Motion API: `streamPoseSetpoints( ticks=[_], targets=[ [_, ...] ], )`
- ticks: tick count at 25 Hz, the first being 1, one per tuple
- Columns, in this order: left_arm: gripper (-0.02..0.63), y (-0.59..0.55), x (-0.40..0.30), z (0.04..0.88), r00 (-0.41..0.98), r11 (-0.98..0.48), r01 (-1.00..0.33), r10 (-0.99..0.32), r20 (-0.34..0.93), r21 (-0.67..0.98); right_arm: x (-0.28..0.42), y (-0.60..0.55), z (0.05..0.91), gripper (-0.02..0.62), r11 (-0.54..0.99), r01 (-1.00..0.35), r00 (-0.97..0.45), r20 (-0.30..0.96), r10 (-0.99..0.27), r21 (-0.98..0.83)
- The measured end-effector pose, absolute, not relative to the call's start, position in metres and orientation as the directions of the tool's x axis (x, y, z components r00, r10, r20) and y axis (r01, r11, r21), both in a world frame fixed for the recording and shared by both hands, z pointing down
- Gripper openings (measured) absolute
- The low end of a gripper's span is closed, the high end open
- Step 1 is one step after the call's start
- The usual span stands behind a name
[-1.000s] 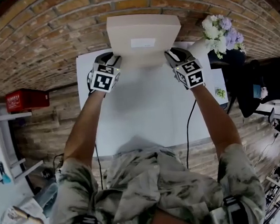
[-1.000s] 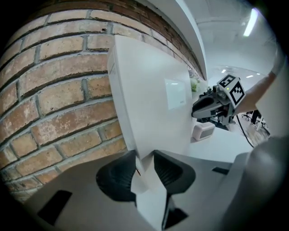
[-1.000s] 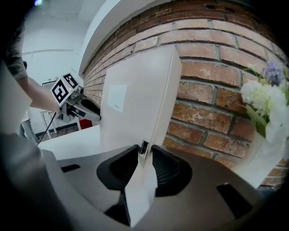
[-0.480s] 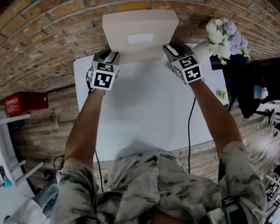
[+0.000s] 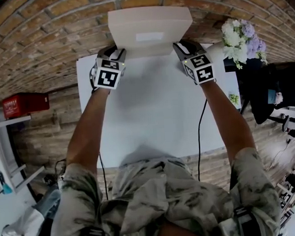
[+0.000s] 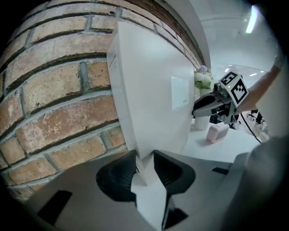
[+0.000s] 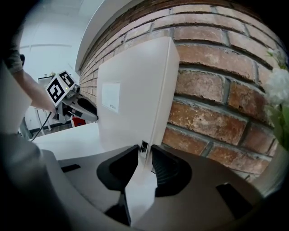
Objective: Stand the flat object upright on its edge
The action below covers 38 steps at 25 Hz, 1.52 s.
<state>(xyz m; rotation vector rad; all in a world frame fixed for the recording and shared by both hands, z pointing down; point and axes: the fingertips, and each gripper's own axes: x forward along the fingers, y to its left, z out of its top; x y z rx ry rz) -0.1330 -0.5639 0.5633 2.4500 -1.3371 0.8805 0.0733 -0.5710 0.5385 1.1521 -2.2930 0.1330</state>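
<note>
Toppling is looking like the main risk here: the flat object, a thin pale slab with a small label, is standing nearly upright at the far edge of the white table, just in front of the brick wall. It is balancing on a narrow edge, so if the grips are let go before that edge is sitting squarely, I judge it is going to tip back against the bricks or fall flat toward the near side. An uneven release is likely to twist it, and a slide to the right is going to send it toward the flowers. Whether its lower edge is already resting on the table I cannot tell. The left gripper is clamping the slab's lower left corner, jaws closing on its thin edge. The right gripper is pinching the lower right edge in the same way. Both forearms are reaching straight out toward the far wall, roughly parallel, with the grippers angling gently downward on either side of the slab.
</note>
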Motion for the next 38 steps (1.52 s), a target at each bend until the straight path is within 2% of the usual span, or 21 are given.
streamPoseSetpoints(
  ticks=[26, 35, 38],
  targets=[
    [0.141, -0.547, -0.140, 0.559, 0.357, -0.486, -0.870, -0.739, 0.571, -0.085, 0.081, -0.557, 0.542, 0.163, 0.578, -0.810, -0.455, 0.515, -0.726, 0.100],
    [0.141, -0.509, -0.142, 0.555, 0.354, -0.444, -0.896, -0.754, 0.553, -0.031, 0.082, -0.521, 0.535, 0.120, 0.588, -0.806, -0.485, 0.488, -0.726, 0.074],
    [0.140, -0.492, -0.131, 0.549, 0.379, -0.442, -0.897, -0.750, 0.541, 0.016, 0.080, -0.503, 0.528, 0.088, 0.598, -0.800, -0.505, 0.470, -0.724, 0.061]
  ],
)
